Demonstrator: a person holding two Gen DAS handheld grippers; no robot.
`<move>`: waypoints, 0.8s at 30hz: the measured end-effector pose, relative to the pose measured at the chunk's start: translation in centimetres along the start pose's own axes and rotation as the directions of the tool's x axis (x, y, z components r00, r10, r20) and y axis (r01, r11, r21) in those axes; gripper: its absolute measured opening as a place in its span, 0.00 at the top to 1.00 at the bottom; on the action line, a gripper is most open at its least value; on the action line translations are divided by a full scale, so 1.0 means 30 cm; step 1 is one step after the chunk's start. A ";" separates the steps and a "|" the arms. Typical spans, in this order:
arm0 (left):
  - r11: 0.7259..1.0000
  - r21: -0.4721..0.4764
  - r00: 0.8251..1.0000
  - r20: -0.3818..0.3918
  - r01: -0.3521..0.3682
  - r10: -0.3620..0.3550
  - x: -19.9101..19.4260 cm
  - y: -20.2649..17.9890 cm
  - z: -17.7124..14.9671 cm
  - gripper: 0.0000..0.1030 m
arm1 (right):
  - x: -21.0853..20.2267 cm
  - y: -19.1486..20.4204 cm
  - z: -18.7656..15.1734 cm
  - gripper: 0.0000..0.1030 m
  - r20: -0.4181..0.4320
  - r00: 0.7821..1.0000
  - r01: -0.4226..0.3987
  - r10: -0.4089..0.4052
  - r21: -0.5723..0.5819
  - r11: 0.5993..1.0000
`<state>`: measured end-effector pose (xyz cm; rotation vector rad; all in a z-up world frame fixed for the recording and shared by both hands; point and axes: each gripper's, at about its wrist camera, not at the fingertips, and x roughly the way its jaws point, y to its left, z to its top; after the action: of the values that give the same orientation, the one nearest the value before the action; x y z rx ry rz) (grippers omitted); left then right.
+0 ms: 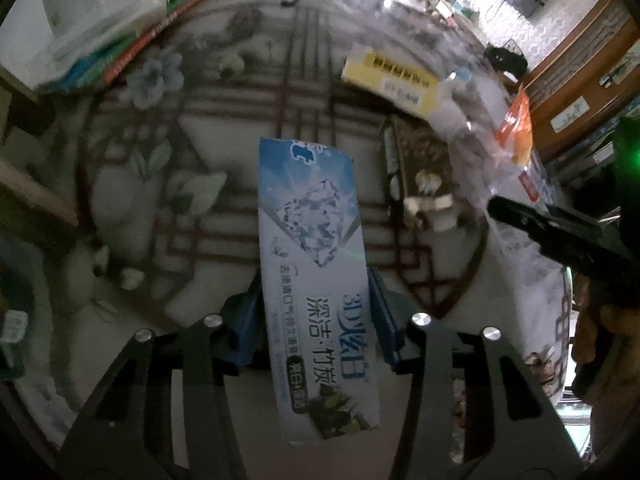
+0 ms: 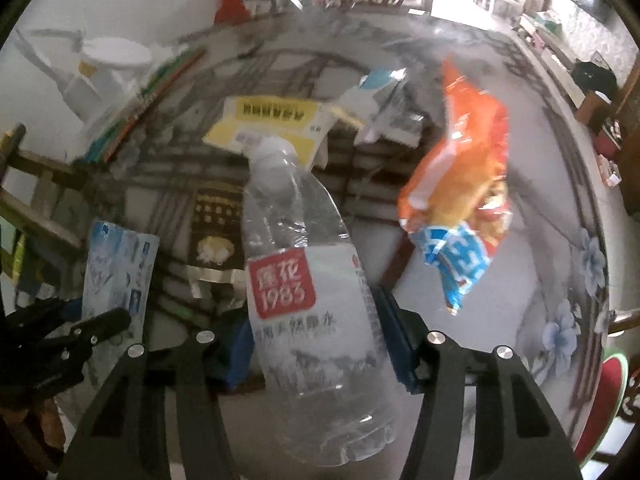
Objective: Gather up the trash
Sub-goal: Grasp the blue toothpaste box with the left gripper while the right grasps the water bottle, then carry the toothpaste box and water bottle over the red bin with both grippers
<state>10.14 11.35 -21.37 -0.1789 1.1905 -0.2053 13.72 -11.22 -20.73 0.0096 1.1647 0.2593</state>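
Tabletop with a printed flower-and-lattice pattern (image 1: 224,120) lay under both claws as I watched remotely. My left gripper (image 1: 314,320) was clamped on a long blue-and-white cardboard toothpaste box (image 1: 312,240), blue pads against both long sides, the box standing out over the table. My right gripper (image 2: 316,344) was closed around a clear plastic water bottle with a red label (image 2: 296,272), cap pointing away. Open tabletop showed left of the box; to its right sat a yellow-and-white flat carton (image 1: 390,78). Stacked books (image 1: 120,40) crowded the far left edge. Only the right view showed in full the orange-and-blue snack wrapper (image 2: 460,184), with bare surface beyond it to the rim. Only the left view showed the room's far wall.
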 end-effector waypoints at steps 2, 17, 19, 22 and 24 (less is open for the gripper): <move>1.000 0.010 0.999 0.037 -0.003 0.002 -0.040 -0.010 0.016 0.55 | -0.051 -0.013 -0.013 0.51 0.039 0.999 -0.013 0.012 0.034 0.999; 0.992 0.120 0.968 0.242 0.033 -0.062 -0.277 -0.151 0.083 0.55 | -0.339 -0.030 -0.100 0.52 0.265 0.962 0.026 -0.059 0.123 0.992; 0.991 0.130 0.965 0.256 0.030 -0.063 -0.296 -0.165 0.085 0.55 | -0.376 -0.039 -0.105 0.52 0.300 0.951 0.041 -0.079 0.133 0.990; 0.990 0.138 0.960 0.271 0.034 -0.071 -0.316 -0.180 0.087 0.55 | -0.417 -0.057 -0.109 0.52 0.327 0.940 0.048 -0.097 0.153 0.987; 0.989 0.141 0.957 0.278 0.040 -0.079 -0.326 -0.190 0.085 0.55 | -0.429 -0.070 -0.118 0.52 0.333 0.937 0.051 -0.104 0.164 0.985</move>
<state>8.66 8.36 -10.26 -0.1219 0.8835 -0.3015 6.17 -16.37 -10.77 0.1390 0.8343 0.0915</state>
